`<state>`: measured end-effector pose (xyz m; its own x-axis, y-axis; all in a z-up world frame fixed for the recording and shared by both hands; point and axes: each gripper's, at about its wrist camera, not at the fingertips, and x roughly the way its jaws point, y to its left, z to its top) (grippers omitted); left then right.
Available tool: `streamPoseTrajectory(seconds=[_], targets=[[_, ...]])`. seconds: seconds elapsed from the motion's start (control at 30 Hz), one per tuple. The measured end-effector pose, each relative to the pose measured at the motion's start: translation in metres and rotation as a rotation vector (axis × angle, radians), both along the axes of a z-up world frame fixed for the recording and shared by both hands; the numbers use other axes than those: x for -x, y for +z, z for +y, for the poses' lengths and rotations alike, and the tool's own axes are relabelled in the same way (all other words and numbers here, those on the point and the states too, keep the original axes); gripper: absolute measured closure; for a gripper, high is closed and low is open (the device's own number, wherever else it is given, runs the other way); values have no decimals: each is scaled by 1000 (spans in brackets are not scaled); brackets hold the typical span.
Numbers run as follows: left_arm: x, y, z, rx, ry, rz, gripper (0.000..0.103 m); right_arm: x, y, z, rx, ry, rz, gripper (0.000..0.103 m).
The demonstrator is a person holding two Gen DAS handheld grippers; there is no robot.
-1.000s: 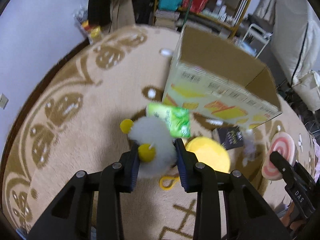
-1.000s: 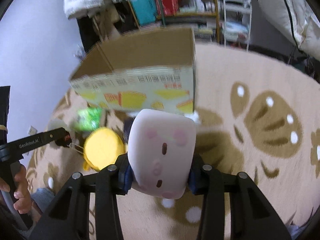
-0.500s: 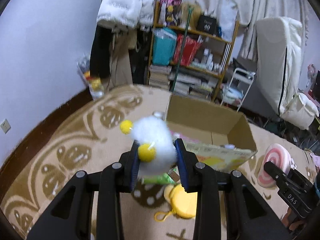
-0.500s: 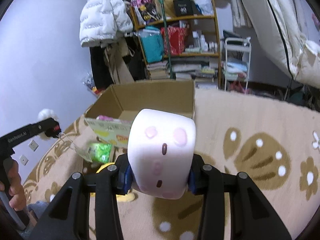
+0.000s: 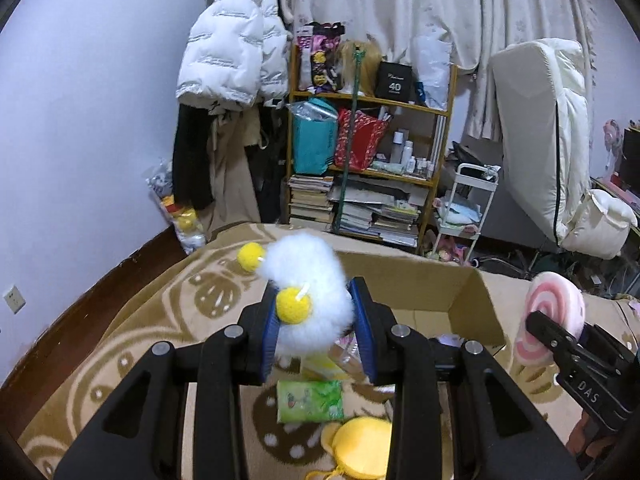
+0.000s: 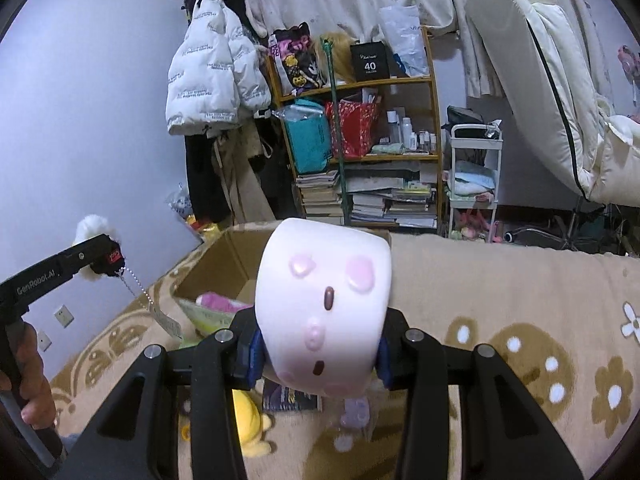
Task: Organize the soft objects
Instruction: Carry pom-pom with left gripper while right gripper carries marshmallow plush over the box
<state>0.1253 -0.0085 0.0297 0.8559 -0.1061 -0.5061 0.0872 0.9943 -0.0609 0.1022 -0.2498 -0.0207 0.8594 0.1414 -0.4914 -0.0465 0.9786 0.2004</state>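
My left gripper is shut on a fluffy white plush with yellow pom-poms, held above the near wall of an open cardboard box. The right gripper is shut on a pink-and-white squishy plush with a printed face; from the left wrist view that plush shows as a pink swirl at the right. The box lies ahead and left of it, with a pink soft item inside. The left gripper appears at the left edge with a chain and tag hanging.
On the beige patterned rug lie a green packet, a yellow plush and a dark booklet. A cluttered wooden shelf, a white trolley and hanging coats stand behind. A hand grips the left handle.
Both grippers rose and tilted upward with their plushes; the view swung from the rug to the room's back wall. The box now sits lower in both views.
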Motion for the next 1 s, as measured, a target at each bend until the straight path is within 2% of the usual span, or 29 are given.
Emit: streamPoseTrajectory(seconds=[0.2, 0.33, 0.43, 0.53, 0.7, 1.0], targets=[[-26, 3, -21, -64, -53, -49, 71, -24, 11, 7, 33, 0, -36, 58], [-45, -7, -33, -63, -77, -41, 71, -40, 8, 7, 4, -2, -40, 58], [-56, -15, -44, -94, -99, -30, 70, -48, 3, 7, 23, -4, -35, 58], [-66, -29, -53, -116, -108, 5, 70, -56, -6, 2, -12, 12, -15, 57], [-83, -51, -57, -83, -114, 99, 70, -63, -23, -2, -13, 26, 19, 57], [-96, -80, -62, -145, -81, 163, 69, -74, -51, -3, -17, 54, 77, 56]])
